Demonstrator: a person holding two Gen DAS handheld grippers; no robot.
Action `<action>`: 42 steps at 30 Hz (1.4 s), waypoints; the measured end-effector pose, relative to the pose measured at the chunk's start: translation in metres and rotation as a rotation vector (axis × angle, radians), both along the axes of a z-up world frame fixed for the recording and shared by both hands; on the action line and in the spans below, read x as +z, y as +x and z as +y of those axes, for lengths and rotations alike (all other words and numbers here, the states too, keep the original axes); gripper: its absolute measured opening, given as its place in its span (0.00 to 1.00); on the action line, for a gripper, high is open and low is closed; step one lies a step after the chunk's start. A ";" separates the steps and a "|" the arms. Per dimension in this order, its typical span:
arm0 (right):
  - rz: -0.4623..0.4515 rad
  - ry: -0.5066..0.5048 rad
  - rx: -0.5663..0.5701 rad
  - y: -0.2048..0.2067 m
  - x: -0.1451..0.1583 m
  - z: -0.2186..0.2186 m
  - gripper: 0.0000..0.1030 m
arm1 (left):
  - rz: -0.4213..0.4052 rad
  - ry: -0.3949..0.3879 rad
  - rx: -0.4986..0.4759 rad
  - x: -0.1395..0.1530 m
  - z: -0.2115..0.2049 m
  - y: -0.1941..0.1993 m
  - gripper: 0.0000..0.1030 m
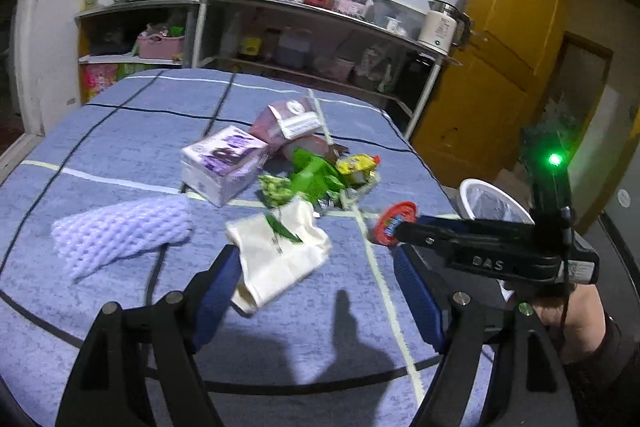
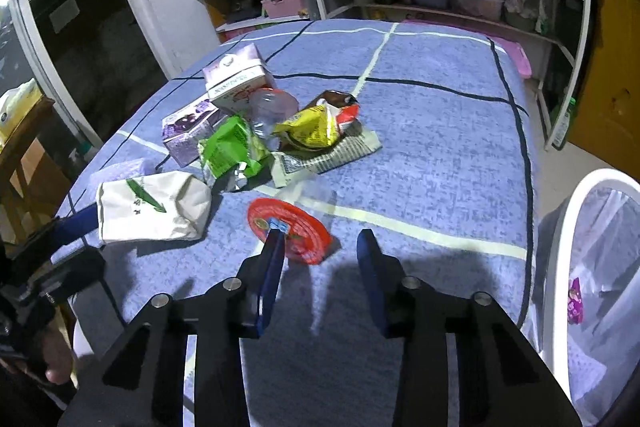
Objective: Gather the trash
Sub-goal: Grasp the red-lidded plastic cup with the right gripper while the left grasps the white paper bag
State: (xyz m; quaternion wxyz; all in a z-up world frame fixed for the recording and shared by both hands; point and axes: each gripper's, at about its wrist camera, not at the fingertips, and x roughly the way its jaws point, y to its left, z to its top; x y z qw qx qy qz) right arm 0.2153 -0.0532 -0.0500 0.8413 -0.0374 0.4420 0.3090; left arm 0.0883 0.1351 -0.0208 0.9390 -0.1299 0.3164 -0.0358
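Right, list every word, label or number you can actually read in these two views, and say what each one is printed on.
"DAS": raised letters on the black body of the right gripper, seen from the left wrist view.
Purple cardboard carton: print too blurred to read.
Pink-and-white carton: label lines too small to read.
White paper bag with a green leaf mark: small dark characters, unreadable.
Round red plastic lid: sticker illegible.
Yellow snack wrapper: blurred.
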 end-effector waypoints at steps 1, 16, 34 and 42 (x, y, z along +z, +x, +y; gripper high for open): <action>0.004 0.005 -0.002 0.000 0.000 -0.002 0.37 | 0.002 0.009 0.021 0.000 0.004 0.000 0.78; -0.025 0.025 0.034 -0.004 0.002 0.012 0.57 | 0.104 0.129 -0.001 -0.028 0.017 0.038 0.76; -0.007 0.003 0.023 0.005 -0.005 0.021 0.43 | 0.089 0.088 0.006 -0.025 0.000 0.022 0.26; -0.025 0.045 0.027 -0.007 0.005 0.008 0.42 | 0.077 0.078 0.020 -0.020 -0.007 0.014 0.19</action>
